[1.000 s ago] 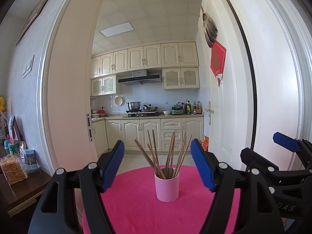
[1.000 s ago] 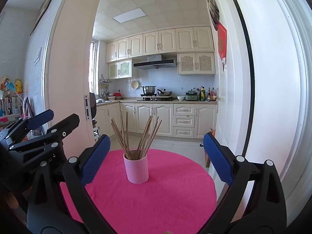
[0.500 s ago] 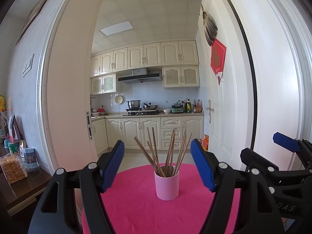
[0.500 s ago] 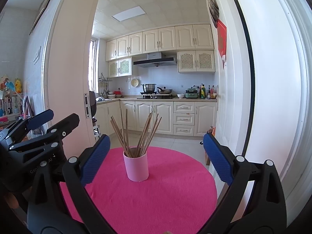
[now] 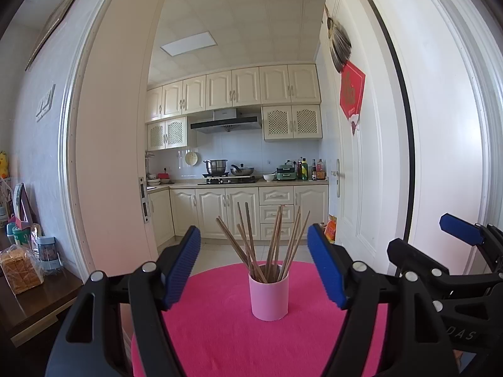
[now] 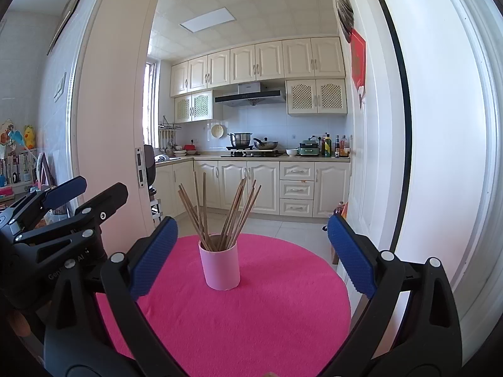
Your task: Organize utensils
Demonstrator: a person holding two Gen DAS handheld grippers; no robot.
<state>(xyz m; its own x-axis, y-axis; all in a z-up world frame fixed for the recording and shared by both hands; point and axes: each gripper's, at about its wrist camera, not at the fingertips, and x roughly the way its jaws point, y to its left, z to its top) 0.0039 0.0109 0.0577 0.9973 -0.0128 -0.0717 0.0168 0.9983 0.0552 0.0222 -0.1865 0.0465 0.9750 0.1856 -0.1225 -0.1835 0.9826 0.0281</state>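
A pink cup [image 5: 269, 294] [image 6: 220, 265] stands upright on a round table under a pink cloth [image 5: 226, 330] [image 6: 251, 308]. Several brown chopsticks [image 5: 270, 245] [image 6: 217, 213] fan out of it. My left gripper [image 5: 254, 265] hovers open just short of the cup, with the cup and sticks seen between its blue pads and nothing gripped. My right gripper [image 6: 251, 256] is open too, a little further back and to the right, empty. Each gripper shows at the edge of the other's view: the right gripper [image 5: 452, 251] and the left gripper [image 6: 69, 207].
A dark side table [image 5: 34, 301] with a bread bag [image 5: 19, 270] and jars stands at the left. Behind the round table a doorway opens onto a kitchen with cream cabinets [image 5: 232, 210]. A white door [image 5: 355, 163] with a red decoration stands at the right.
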